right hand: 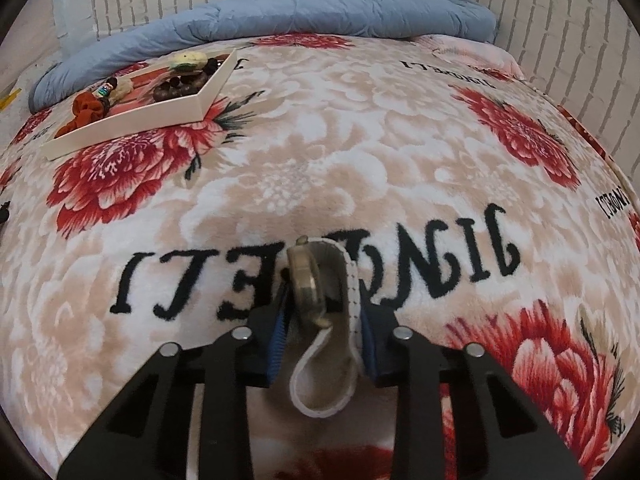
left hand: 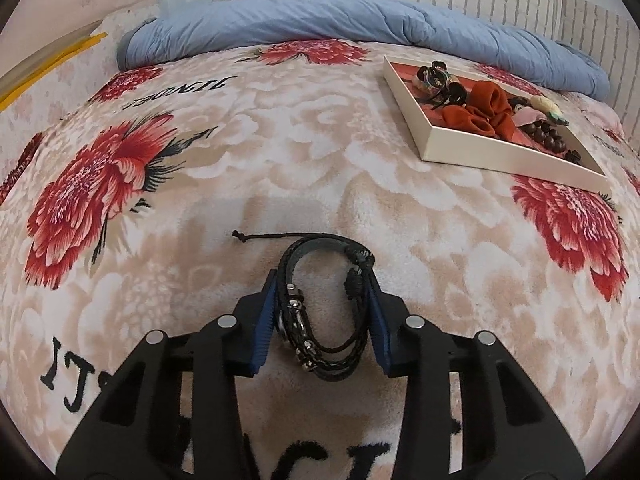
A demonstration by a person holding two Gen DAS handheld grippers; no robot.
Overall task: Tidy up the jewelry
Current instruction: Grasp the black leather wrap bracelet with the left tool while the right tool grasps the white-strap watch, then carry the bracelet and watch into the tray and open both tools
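Plush beige bedspread (left hand: pixel 304 160) with red flower print and black lettering carries everything; it serves as the reference surface. Left gripper (left hand: pixel 322 280), black with blue ribbed pads, is closed on a black braided leather bracelet (left hand: pixel 320 320) with metal clasps; both pads press its sides, and one thin cord end trails left across the bedspread. Right gripper (right hand: pixel 322 300) is closed on a white-strapped wristwatch (right hand: pixel 324 320) with a brass-coloured round case, the strap looped between the pads. Shallow cream-walled cardboard tray (left hand: pixel 500 152) with red lining sits on the bedspread farther back, well apart from both grippers, holding a rust fabric scrunchie (left hand: pixel 484 110) and dark wooden beads (left hand: pixel 546 134). Rolled blue quilt (left hand: pixel 360 24) lies along the bedspread's far edge.
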